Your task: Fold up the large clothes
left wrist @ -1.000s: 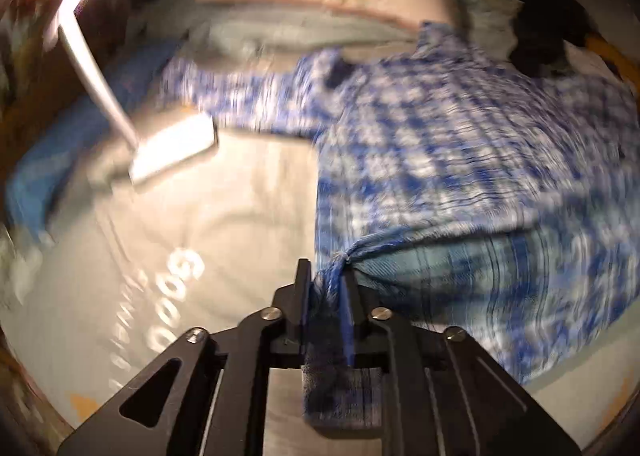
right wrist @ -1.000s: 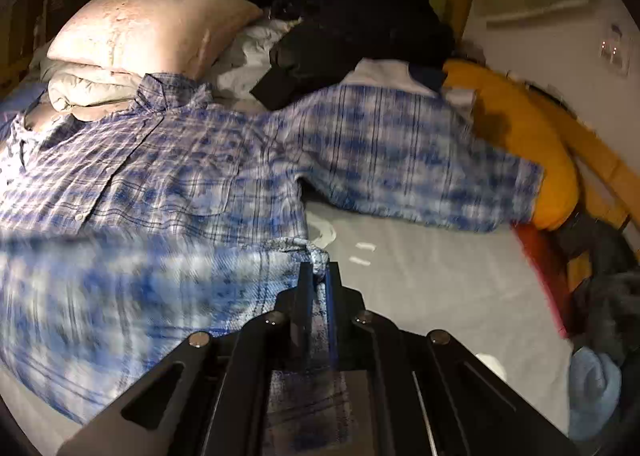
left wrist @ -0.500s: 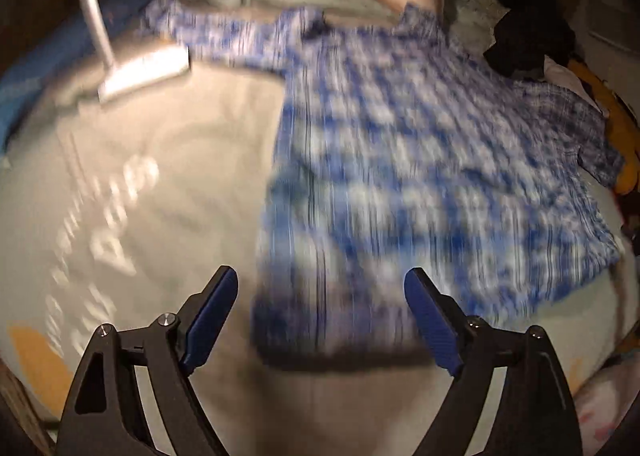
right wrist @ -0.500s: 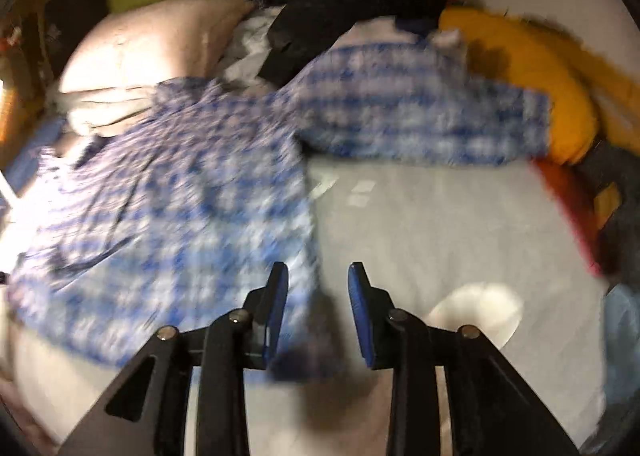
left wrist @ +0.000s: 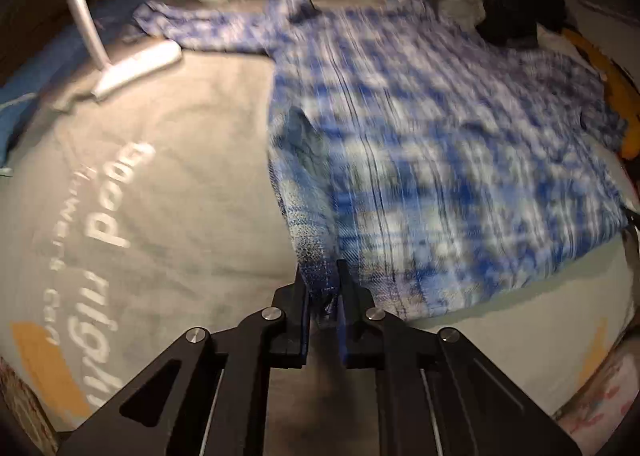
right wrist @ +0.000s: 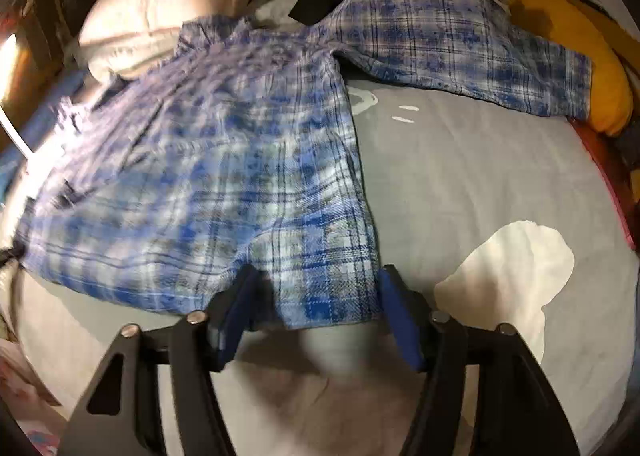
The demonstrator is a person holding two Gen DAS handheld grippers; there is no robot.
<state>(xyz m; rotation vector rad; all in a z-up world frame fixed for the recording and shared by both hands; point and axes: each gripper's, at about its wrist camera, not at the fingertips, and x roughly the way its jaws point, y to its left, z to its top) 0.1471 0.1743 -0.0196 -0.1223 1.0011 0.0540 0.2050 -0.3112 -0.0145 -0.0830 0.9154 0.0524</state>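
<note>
two grippers: left gripper [left wrist: 322, 280] jaws pinch the plaid shirt [left wrist: 420, 159] hem; right gripper [right wrist: 316, 296] jaws wide.

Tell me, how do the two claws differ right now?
The left claw is shut, pinching the hem of the blue plaid shirt; the right claw is spread wide, holding nothing. The left grips the shirt's left hem corner, while the right straddles the right hem corner. Both are black with blue pads and sit low over the grey bedsheet.

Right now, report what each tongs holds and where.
Left tongs pinch the blue plaid cotton shirt at its hem corner. Right tongs hold nothing.
</note>
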